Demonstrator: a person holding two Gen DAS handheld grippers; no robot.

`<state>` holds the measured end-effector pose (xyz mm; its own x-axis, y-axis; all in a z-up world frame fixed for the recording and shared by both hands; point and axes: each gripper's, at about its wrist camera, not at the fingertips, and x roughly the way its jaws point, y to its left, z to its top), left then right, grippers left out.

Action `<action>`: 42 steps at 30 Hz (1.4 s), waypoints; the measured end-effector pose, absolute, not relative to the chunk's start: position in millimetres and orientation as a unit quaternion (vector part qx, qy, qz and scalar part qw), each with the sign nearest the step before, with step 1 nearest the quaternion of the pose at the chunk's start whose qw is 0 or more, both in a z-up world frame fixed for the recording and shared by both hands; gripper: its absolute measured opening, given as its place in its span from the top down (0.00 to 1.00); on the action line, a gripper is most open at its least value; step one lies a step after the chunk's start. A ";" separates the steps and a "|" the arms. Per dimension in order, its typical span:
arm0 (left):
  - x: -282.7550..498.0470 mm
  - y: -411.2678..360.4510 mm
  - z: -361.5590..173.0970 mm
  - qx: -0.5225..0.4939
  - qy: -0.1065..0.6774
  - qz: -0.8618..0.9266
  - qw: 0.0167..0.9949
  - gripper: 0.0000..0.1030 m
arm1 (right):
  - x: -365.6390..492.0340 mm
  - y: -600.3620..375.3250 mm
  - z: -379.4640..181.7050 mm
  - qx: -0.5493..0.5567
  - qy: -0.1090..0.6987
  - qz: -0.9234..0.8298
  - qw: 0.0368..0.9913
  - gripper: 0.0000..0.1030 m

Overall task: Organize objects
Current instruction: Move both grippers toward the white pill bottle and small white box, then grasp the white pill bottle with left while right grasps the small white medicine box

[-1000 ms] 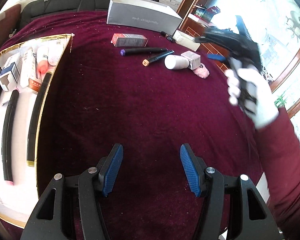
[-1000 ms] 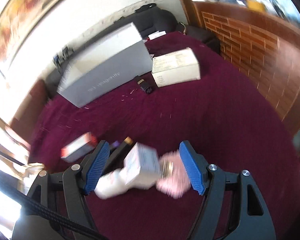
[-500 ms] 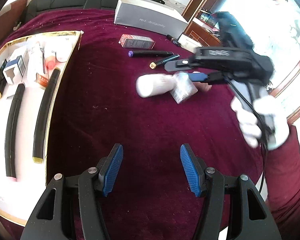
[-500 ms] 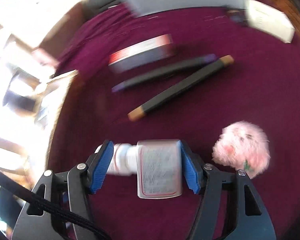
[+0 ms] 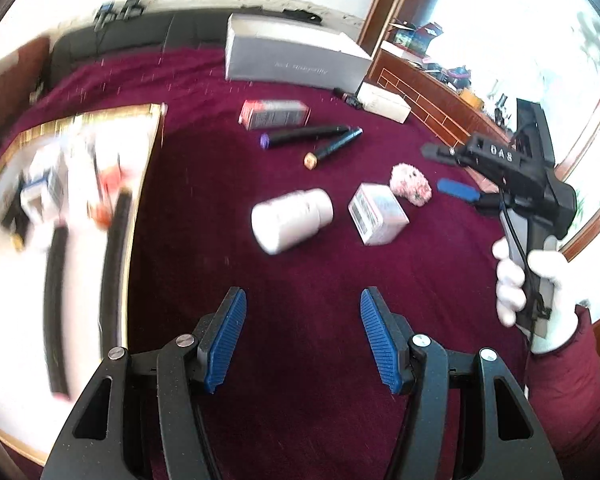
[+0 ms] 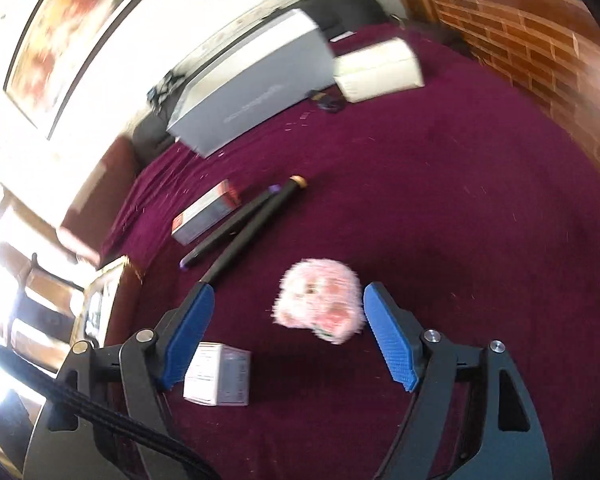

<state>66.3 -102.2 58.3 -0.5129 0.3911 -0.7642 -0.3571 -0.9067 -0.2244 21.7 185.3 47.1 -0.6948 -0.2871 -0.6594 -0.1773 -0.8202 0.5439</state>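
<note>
Lying between right tool (image 6: 288, 336) pads: pompom (image 6: 320, 300)

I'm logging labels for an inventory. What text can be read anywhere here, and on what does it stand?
"DAS": raised letters on the right gripper body, left wrist view.
Large grey box: a line of print, too blurred to read.
Small white box, red-ended carton: print too small and blurred.

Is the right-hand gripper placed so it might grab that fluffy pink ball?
Probably yes. The right gripper is open, its jaws having just widened, and the pink ball lies on the cloth just ahead of its fingers, nothing between. Only the small white box sits close by, off to one side.
</note>
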 end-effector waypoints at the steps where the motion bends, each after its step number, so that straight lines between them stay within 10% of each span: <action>1: 62.2 -97.6 60.6 -0.440 -0.002 0.872 0.215 0.48 | 23.5 192.0 42.8 0.388 -0.309 -0.868 0.035 0.25; 38: -9.7 -10.2 17.8 -0.442 0.150 0.854 0.232 0.54 | 32.0 192.2 22.4 0.384 -0.307 -0.870 0.037 0.24; 42: -7.2 -25.7 22.0 -0.444 0.108 0.863 0.214 0.71 | 31.8 193.7 21.9 0.383 -0.311 -0.869 0.040 0.23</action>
<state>-7.2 -25.7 22.0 -0.5138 0.2725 -0.8135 -0.4653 -0.8852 -0.0026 31.8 193.7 21.9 -0.7031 -0.3072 -0.6413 -0.1689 -0.8039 0.5703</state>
